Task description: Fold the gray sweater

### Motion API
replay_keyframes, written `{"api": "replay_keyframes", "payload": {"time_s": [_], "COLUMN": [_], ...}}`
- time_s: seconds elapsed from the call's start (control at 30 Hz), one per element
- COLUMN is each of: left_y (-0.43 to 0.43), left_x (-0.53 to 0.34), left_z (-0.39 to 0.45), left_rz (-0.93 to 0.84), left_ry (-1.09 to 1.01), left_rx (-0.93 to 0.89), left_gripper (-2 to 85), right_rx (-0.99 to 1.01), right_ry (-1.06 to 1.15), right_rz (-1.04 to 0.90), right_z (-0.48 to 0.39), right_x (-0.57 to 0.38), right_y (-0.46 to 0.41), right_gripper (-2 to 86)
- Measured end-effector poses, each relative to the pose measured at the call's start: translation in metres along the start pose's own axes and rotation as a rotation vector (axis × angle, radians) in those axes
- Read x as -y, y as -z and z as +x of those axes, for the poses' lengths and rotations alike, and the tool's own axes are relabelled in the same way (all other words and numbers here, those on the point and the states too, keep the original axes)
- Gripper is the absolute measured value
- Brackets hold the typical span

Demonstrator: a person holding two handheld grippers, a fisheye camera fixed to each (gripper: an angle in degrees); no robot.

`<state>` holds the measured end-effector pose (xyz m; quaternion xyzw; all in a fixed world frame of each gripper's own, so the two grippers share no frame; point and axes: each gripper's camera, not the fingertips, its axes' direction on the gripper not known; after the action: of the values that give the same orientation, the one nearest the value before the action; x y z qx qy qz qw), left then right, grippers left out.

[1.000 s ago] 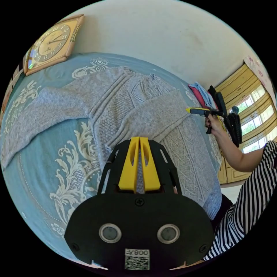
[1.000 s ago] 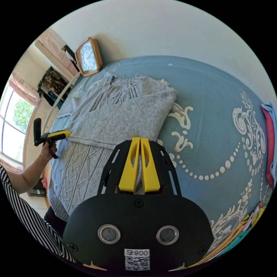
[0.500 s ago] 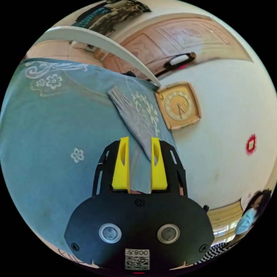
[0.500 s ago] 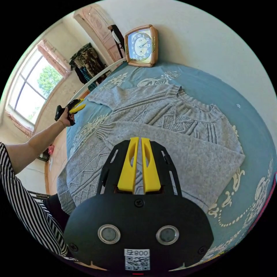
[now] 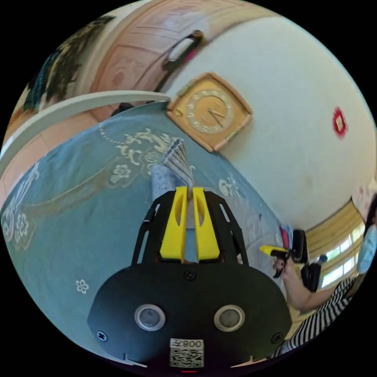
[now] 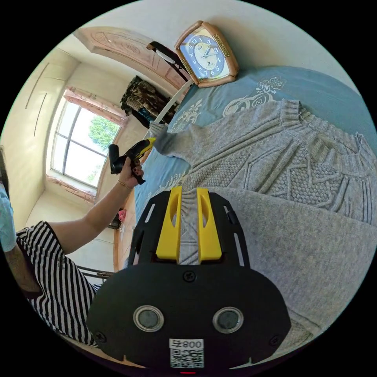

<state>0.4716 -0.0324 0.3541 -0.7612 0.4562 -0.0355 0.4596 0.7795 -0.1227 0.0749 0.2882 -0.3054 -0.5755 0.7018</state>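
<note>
Left gripper view had the left gripper (image 5: 188,190) low over the blue patterned bedspread (image 5: 70,204), its yellow jaws drawn almost together with a sliver of gray knit between them; whether both jaws actually pressed on the sleeve (image 5: 172,172) could not be told. That sleeve of the gray sweater (image 6: 282,165) ran away from the jaw tips to its ribbed cuff (image 5: 180,154), which lay near a wood-framed clock (image 5: 210,110) leaning against the white wall (image 5: 298,102). Off to the side, the right gripper (image 5: 269,249) was held up in a hand (image 5: 283,266). Right gripper view showed the sweater spread flat on the bedspread, collar toward the wall, one sleeve folded across the chest and the other stretched out toward the left gripper (image 6: 151,141), whose tips sat right at the cuff. The right gripper (image 6: 187,192) hovered above the sweater's body with its jaws a small way apart and nothing between them. A striped sleeve (image 6: 55,271) and a bright window (image 6: 84,147) lay beyond.
</note>
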Motion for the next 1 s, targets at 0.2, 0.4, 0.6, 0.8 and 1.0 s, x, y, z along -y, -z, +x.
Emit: {"api": "replay_keyframes", "payload": {"time_s": [0.2, 0.4, 0.6, 0.8, 1.0], "left_y": [-0.064, -0.099, -0.122, -0.149, -0.174], "left_x": [-0.086, -0.155, -0.191, -0.223, -0.243], "left_z": [0.115, 0.147, 0.146, 0.149, 0.145], "left_rz": [-0.235, -0.227, -0.236, -0.233, -0.235], "left_ry": [-0.549, -0.766, -0.856, -0.945, -0.948], "left_rx": [0.003, 0.167, 0.228, 0.294, 0.308], "left_gripper": [2.5, 2.3, 2.2, 2.3, 2.3], "right_rx": [0.316, 0.435, 0.34, 0.371, 0.266], "right_ry": [-0.159, -0.279, -0.155, -0.143, -0.08], "right_rz": [0.037, 0.005, 0.036, 0.016, -0.041], "right_z": [0.031, 0.049, 0.023, 0.006, -0.034], "right_x": [0.036, 0.053, 0.053, 0.052, 0.059], "right_y": [0.011, 0.011, 0.031, 0.035, 0.033], "right_gripper": [9.4, 11.3, 13.6, 12.2, 3.5]}}
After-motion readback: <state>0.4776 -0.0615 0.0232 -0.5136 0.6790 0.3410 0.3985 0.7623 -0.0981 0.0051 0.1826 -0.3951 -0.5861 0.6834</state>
